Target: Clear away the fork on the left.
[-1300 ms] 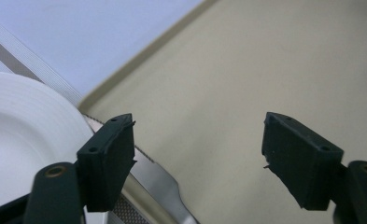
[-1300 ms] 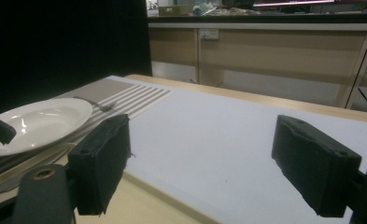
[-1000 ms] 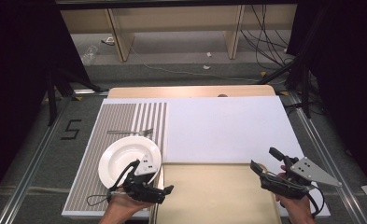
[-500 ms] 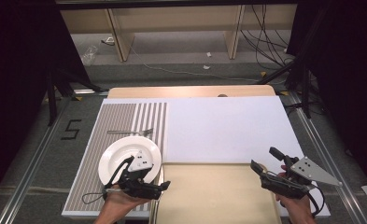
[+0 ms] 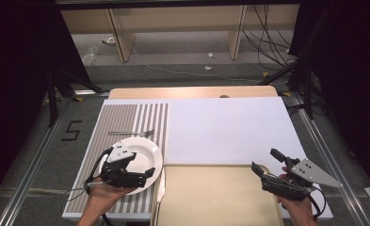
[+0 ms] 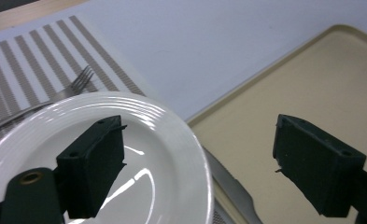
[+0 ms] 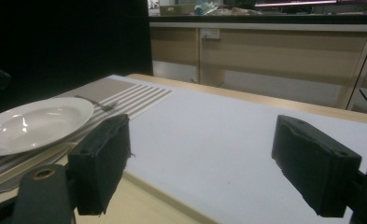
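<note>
Bench (image 5: 229, 127), centre frame, carried a beige rectangular tray (image 5: 215, 197) at lower centre and a round white ceramic plate (image 5: 142, 153) on a striped placemat (image 5: 126, 117) at lower left. The left claw (image 5: 149, 172) hovered over the plate's lower edge, released; the right claw (image 5: 266, 161), lower right, was likewise released.

My tongs over the table

My left gripper (image 5: 147, 172) hovers over the white plate (image 5: 142, 153) on the striped mat (image 5: 126, 117); my right gripper (image 5: 265, 161) is open beside the tan tray (image 5: 211, 197).
</note>
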Available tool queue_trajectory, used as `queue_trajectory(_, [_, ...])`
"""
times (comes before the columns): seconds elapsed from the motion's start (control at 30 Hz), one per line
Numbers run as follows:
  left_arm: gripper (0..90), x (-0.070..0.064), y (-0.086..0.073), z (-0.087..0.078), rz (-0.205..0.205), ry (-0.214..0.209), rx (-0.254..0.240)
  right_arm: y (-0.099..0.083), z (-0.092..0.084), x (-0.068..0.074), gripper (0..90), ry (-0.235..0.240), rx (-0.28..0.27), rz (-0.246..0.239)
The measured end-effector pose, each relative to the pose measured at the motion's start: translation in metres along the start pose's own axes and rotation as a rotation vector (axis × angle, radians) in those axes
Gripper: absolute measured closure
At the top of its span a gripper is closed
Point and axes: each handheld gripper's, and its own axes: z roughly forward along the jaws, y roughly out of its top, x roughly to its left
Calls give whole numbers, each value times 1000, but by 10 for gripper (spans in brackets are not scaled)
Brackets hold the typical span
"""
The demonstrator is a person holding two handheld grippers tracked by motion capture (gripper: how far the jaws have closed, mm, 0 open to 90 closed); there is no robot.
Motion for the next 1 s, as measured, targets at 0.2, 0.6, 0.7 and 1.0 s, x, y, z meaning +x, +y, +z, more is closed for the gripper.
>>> queue_trajectory(0.2, [158,21,5,-5,-2,33,24,0,1,1,204,1,2,0])
queue_trajectory(0.6, [157,52,24,-2,30,85,41,-1,2,0,204,2,5,2])
queue_trajectory(0.7, [159,58,31,3,43,101,67,-1,2,0,205,3,4,3])
queue_trajectory(1.0, [164,84,45,21,64,118,127,-1,2,0,205,7,6,11])
